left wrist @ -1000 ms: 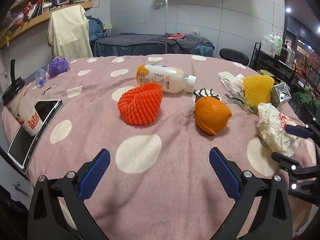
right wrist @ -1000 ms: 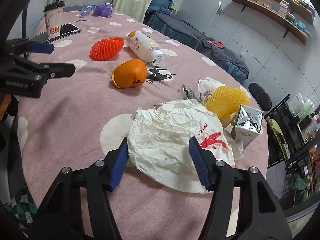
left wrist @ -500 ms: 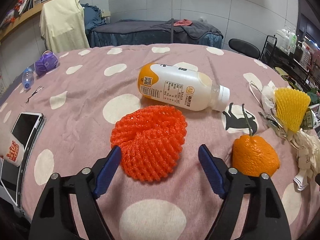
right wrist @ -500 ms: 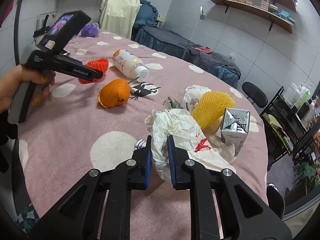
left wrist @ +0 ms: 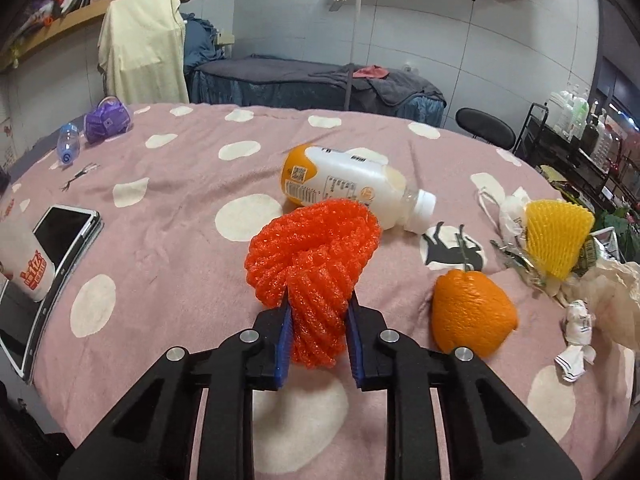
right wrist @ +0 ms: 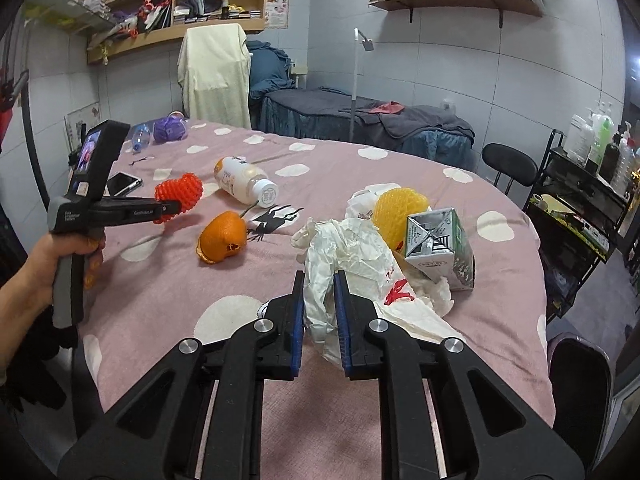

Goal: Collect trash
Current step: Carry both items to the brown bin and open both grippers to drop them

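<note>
A red foam fruit net (left wrist: 316,236) is pinched at its near end by my left gripper (left wrist: 318,308), whose jaws are closing with the pads pressing into it. From the right wrist view the same net (right wrist: 180,194) hangs just above the table in the left gripper (right wrist: 172,208), held by a hand. My right gripper (right wrist: 319,280) is shut on a crumpled white paper bag (right wrist: 352,256) with red print, lifted at its near edge. An orange (left wrist: 472,312) and a lying milk bottle (left wrist: 344,188) rest between the two.
The round table has a pink dotted cloth (left wrist: 168,216). A yellow foam net (right wrist: 400,208) and a drink carton (right wrist: 436,244) stand behind the bag. A phone (left wrist: 60,236), paper cup (left wrist: 24,264) and purple bundle (left wrist: 106,122) lie left. A stool and a rack stand right.
The left gripper moved forward over the red net and closed on it. The right gripper closed on the white bag, rolled level and raised it off the cloth.
</note>
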Motion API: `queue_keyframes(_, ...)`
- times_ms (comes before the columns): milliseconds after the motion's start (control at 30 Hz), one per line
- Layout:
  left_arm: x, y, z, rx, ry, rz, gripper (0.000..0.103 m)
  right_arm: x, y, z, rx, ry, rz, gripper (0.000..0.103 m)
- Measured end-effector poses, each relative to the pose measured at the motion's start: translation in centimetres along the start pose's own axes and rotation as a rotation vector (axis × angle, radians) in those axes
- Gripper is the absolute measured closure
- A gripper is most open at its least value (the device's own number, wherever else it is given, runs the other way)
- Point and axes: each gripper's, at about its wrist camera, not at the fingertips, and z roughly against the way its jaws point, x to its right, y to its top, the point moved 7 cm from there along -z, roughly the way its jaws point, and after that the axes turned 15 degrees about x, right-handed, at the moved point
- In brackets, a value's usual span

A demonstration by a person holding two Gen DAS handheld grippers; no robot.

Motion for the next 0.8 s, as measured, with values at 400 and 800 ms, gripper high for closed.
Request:
queue_keyframes(400,9.2,1.2,8.4,0.139,-0.205,-0.046,0.080,2.4,2.2,5.8,0.108,0.000,-0.100,0.088)
queue_keyframes(800,21.1,-0.8,9.9,0.121,-0.460,-0.078,0.080,12.4,1.1,13.3,0.181,-0.226,-0.255,0.088)
